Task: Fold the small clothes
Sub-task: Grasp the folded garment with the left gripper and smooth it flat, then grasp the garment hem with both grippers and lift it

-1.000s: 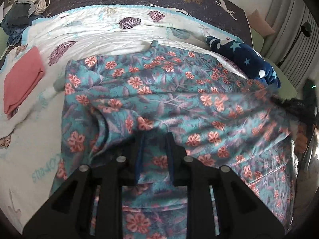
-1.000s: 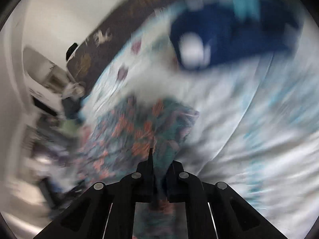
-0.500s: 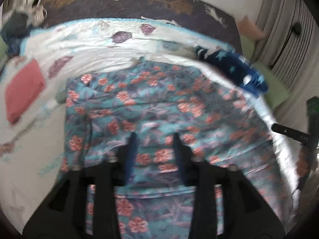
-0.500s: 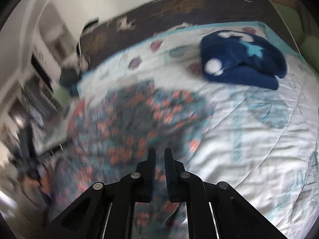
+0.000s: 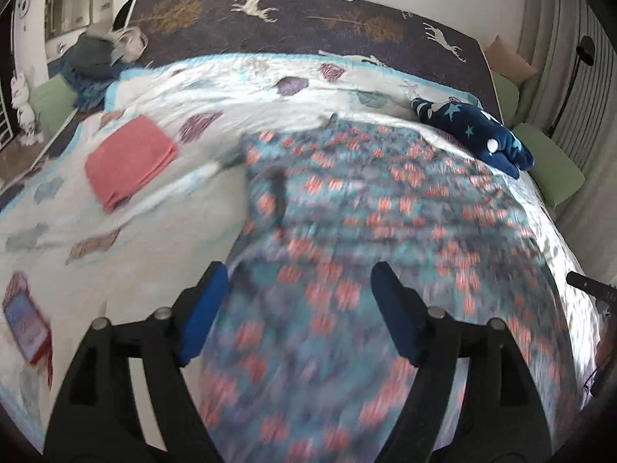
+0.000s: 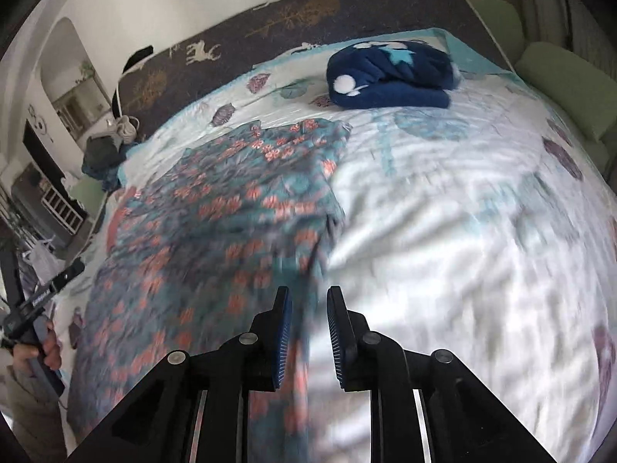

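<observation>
A teal garment with orange flowers (image 5: 385, 231) lies spread flat on the white patterned quilt (image 5: 115, 270). My left gripper (image 5: 299, 301) hovers over the garment's near left part. Its jaws are opening wide and nothing is between the pads. In the right wrist view the same floral garment (image 6: 216, 223) stretches away to the left. My right gripper (image 6: 308, 316) hangs over its right edge, its jaws opening a little; the blurred fabric edge lies under the gap and the pads do not press it. The left gripper (image 6: 42, 293) shows at the left edge, held by a hand (image 6: 34, 351).
A folded pink cloth (image 5: 131, 162) lies at the left of the quilt. A navy star-print garment (image 5: 474, 131) (image 6: 389, 77) sits at the far right. A dark deer-print cover (image 5: 308, 15) crosses the back, with a clothes heap (image 5: 92, 65) at its left. Green cushions (image 5: 555, 169) line the right.
My left gripper let go of the floral garment, spread wide and drew back and up. The right gripper's jaws parted and released the fabric edge. The garment settled flat.
</observation>
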